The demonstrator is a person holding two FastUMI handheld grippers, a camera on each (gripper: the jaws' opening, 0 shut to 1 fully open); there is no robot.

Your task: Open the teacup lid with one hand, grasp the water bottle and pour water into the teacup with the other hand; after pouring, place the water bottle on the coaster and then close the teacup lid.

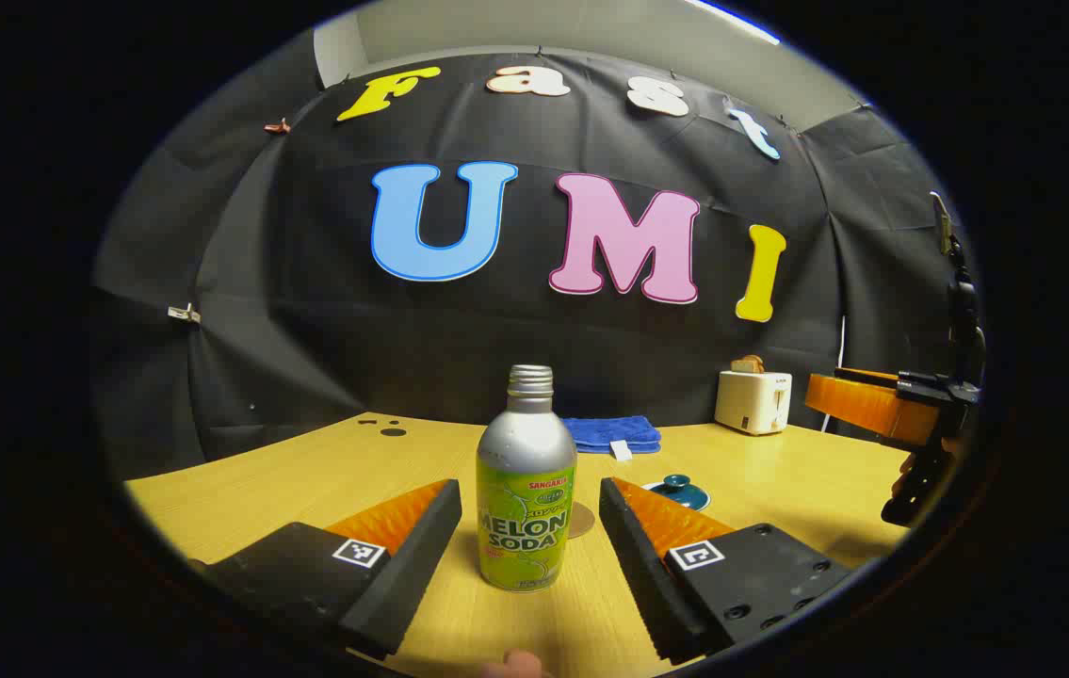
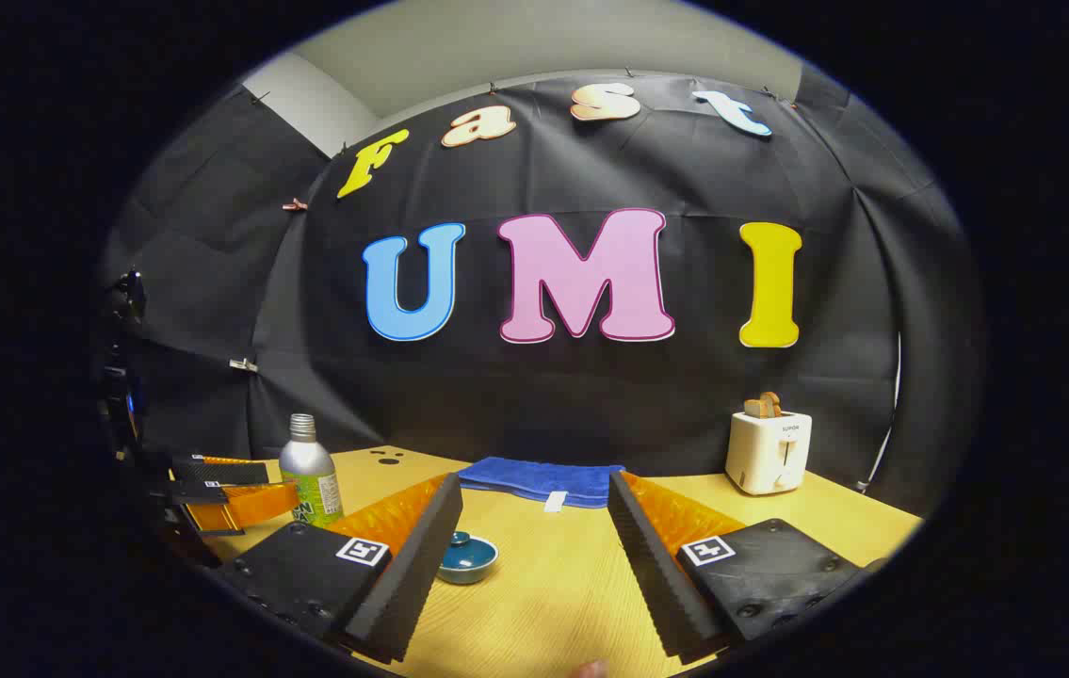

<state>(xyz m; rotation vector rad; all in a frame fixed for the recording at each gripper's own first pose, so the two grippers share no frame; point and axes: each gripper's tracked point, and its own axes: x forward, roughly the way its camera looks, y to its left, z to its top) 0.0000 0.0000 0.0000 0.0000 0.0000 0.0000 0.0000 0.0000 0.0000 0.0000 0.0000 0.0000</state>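
A folded blue towel (image 2: 539,480) lies at the back of the wooden table (image 2: 543,584), close to the black cloth wall. Well to its right stands a white toaster (image 2: 768,450) with 2 slices of bread (image 2: 762,406) poking up from its top. Near the table's far left edge are a few dark holes (image 1: 388,427).

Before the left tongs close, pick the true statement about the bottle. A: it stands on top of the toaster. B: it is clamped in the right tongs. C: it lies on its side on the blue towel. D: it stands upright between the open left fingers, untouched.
D: in the left gripper view the bottle stands upright on the table between the spread fingers of the left tongs, with a gap on each side.
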